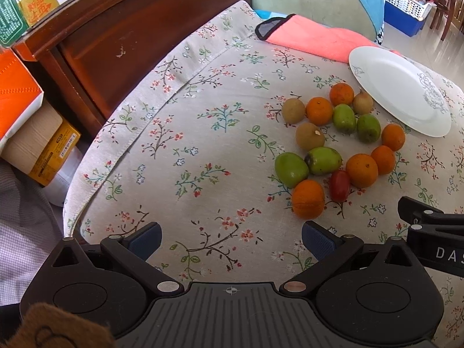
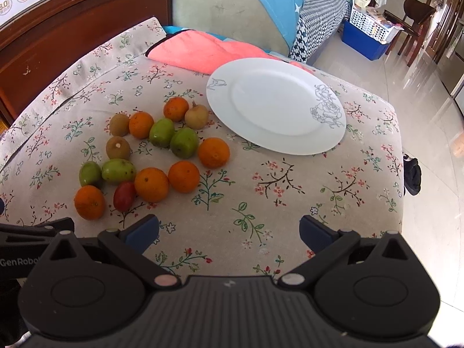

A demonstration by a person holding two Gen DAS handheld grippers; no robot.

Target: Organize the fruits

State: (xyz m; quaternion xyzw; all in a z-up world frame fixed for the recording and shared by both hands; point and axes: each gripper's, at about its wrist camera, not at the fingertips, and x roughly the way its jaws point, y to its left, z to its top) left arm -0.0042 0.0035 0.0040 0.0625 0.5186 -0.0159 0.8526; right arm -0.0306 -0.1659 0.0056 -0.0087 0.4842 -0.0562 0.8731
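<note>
A loose cluster of fruit lies on the floral tablecloth (image 1: pixel 203 133): several oranges (image 1: pixel 308 199) (image 2: pixel 151 184), several green fruits (image 1: pixel 324 160) (image 2: pixel 119 171), three brown kiwis (image 1: pixel 309 136) (image 2: pixel 118 147) and one small red fruit (image 1: pixel 340 185) (image 2: pixel 124 196). A white plate (image 1: pixel 400 87) (image 2: pixel 275 101) with a grey flower print sits empty just behind and right of the fruit. My left gripper (image 1: pixel 232 239) is open and empty, near the table's front, left of the fruit. My right gripper (image 2: pixel 229 232) is open and empty, right of the fruit and in front of the plate.
A pink cloth (image 1: pixel 313 37) (image 2: pixel 200 52) lies at the table's far edge behind the plate. A dark wooden cabinet (image 1: pixel 116 34) and boxes (image 1: pixel 43 145) stand left. The table's right edge (image 2: pixel 401 174) drops to a tiled floor. The right gripper's body shows at right in the left wrist view (image 1: pixel 435 232).
</note>
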